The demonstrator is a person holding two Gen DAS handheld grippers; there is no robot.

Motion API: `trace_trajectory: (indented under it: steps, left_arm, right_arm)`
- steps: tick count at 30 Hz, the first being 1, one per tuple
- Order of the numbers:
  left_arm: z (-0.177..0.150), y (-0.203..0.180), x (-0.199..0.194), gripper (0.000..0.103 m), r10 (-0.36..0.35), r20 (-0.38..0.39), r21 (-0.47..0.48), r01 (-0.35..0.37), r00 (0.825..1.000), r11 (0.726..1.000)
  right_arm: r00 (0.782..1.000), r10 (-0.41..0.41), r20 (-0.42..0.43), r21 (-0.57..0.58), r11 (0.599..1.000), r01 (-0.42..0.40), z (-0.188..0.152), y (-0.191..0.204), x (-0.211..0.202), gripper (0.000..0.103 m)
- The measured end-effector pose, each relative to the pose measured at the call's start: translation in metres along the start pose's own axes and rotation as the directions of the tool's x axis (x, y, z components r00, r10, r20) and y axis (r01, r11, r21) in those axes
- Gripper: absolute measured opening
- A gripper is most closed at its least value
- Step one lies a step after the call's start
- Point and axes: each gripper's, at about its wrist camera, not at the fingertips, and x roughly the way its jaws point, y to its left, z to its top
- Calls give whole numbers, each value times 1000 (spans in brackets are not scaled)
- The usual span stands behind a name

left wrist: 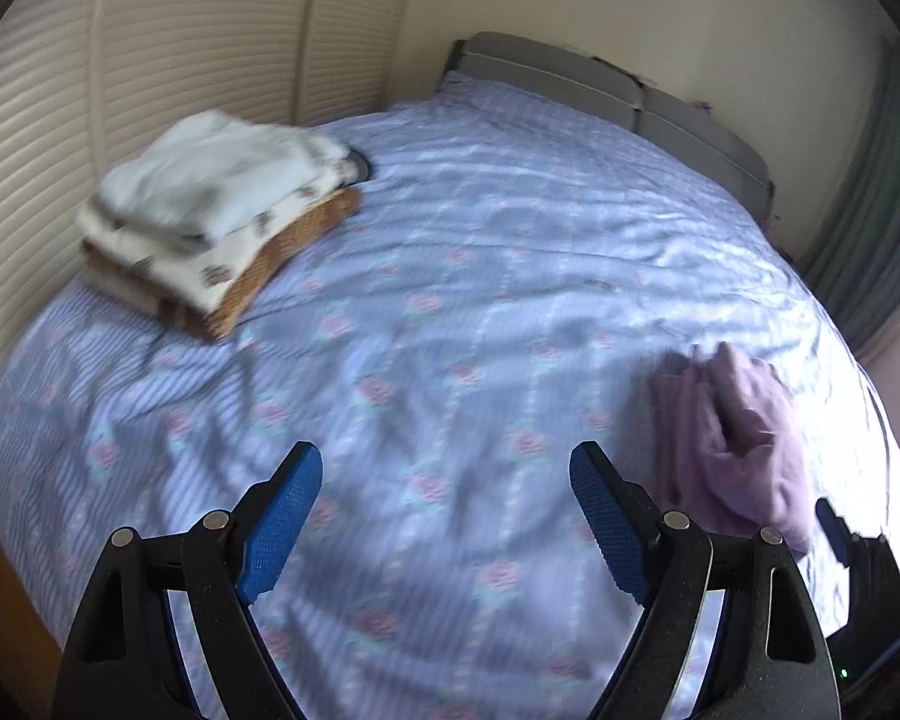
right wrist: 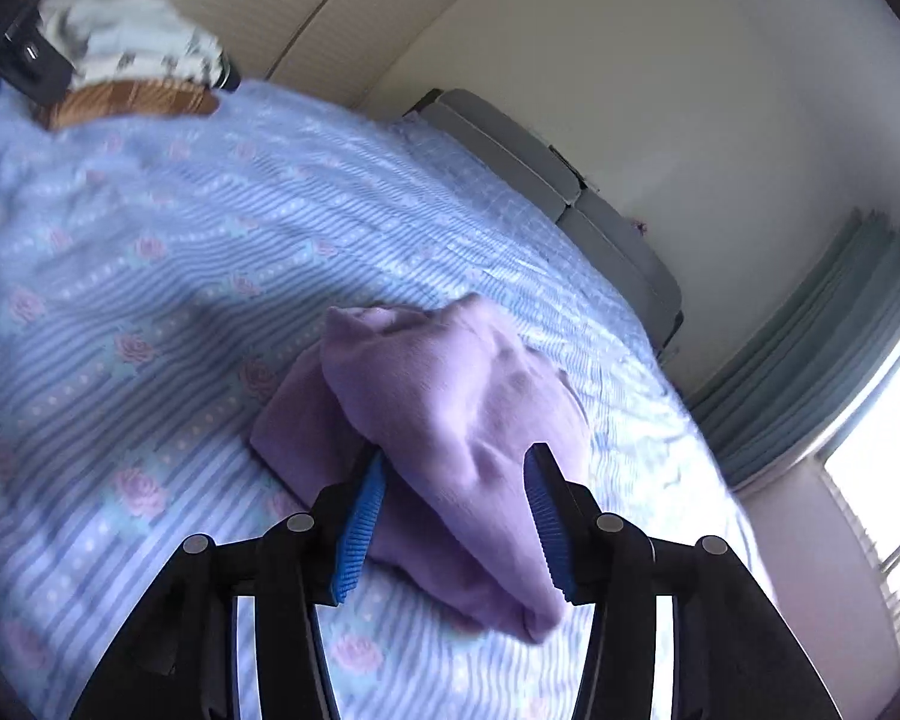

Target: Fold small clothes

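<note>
A crumpled lilac garment [right wrist: 450, 396] lies on the flowered blue bedsheet [right wrist: 150, 240]. My right gripper [right wrist: 457, 453] straddles its near end, blue pads either side of the cloth, jaws apart and not pinching it. In the left wrist view the same lilac garment [left wrist: 738, 444] sits at the right, with a blue fingertip [left wrist: 831, 522] of the right gripper just beyond it. My left gripper [left wrist: 445, 453] hovers wide open over bare sheet [left wrist: 480, 270], left of the garment, with nothing between its fingers.
A stack of folded clothes [left wrist: 210, 222], white on top and brown below, rests at the far left of the bed by the slatted wall. A grey headboard [left wrist: 600, 90] closes the far end. A green curtain [right wrist: 810, 360] and bright window [right wrist: 888, 450] are at the right.
</note>
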Motion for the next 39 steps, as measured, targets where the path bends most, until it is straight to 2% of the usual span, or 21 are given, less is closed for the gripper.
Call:
trace_trajectory:
  steps: [4,7,9,12,16,18,20,22,23,26,27,30,33,37,39]
  left_arm:
    - [13,-50,10,85,-109,-15,84,110,994,990]
    - [26,-92,28,84,-200,-39,146,203,979,968]
    - [34,-117,42,81,-221,-59,187,228,974,955]
    - [47,-150,74,71,-251,-134,217,276,959,936]
    - [57,-190,112,65,-283,-223,252,336,933,908]
    - [55,-203,129,62,-276,-258,270,344,926,899]
    - [51,-210,146,61,-243,-299,278,327,923,903]
    - [45,-214,158,54,-230,-333,272,327,914,905]
    - [42,-216,158,49,-236,-335,270,333,912,903]
    - [37,-218,146,19,-257,-283,294,339,924,894]
    - [37,-217,142,16,-269,-274,288,346,923,893]
    - [40,-208,129,16,-284,-237,262,342,929,902]
    - [42,-194,130,15,-271,-237,243,327,933,913]
    - [30,-187,154,16,-242,-281,265,317,929,911]
    - [26,-193,153,17,-231,-262,294,305,937,906]
  right_arm:
    - [997,68,-24,162,985,-63,-22,-34,-6,48]
    - [994,105,-27,290,952,-93,-43,-61,-10,48]
    - [994,109,-23,371,924,-92,-55,-83,-8,48]
    - [995,95,-38,456,888,-68,-66,-108,2,48]
    - [996,69,-58,534,845,-28,-79,-135,17,48]
    - [995,71,-68,572,820,-19,-90,-147,21,48]
    - [994,78,-83,600,800,-13,-96,-152,30,48]
    - [992,87,-96,615,789,-10,-106,-160,34,48]
    - [991,87,-102,621,784,-5,-111,-161,37,48]
    - [988,101,-118,633,774,-3,-123,-161,42,48]
    - [987,107,-124,639,769,-3,-127,-161,45,48]
    - [983,122,-134,659,753,-4,-136,-161,47,48]
    - [984,121,-134,670,743,0,-141,-161,51,48]
    - [986,109,-122,672,740,1,-147,-156,51,48]
    - [986,117,-122,660,751,-8,-149,-149,54,48]
